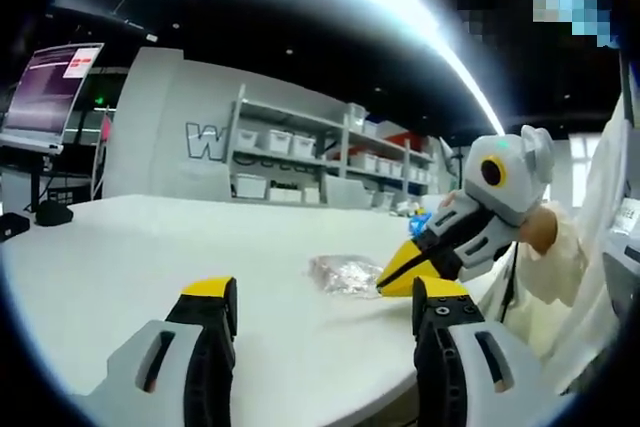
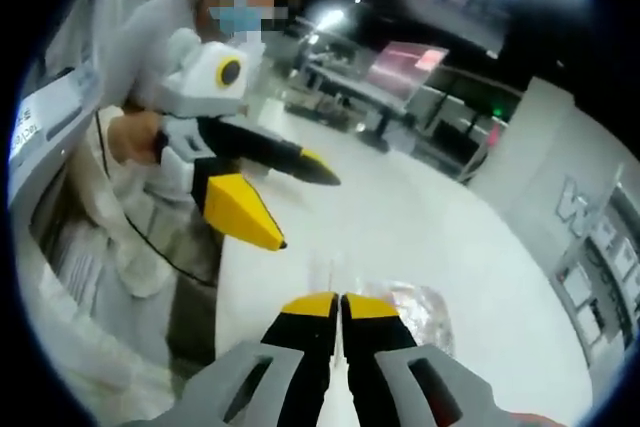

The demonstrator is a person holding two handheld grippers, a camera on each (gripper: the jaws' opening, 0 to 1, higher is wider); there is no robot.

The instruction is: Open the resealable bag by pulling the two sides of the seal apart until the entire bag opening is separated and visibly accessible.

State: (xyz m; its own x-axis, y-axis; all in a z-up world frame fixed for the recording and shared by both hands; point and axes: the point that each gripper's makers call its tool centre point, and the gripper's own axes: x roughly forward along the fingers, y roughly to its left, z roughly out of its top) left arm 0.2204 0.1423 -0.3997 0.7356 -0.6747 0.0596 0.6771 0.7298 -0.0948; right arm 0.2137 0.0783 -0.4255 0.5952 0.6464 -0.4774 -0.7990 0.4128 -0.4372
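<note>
While the bag (image 1: 346,274) lies on the table (image 1: 120,257), seemingly sealed, right gripper (image 2: 340,305) jaws meet near it; left gripper (image 1: 325,307) gapes at six o'clock.

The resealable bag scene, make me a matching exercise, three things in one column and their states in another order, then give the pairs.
Things:
1. left gripper
2. right gripper
3. resealable bag

States:
A. lying flat on the white table
B. jaws spread wide apart, nothing between them
C. jaws closed together, tips at the bag's near edge

Pairs: 1-B, 2-C, 3-A
</note>
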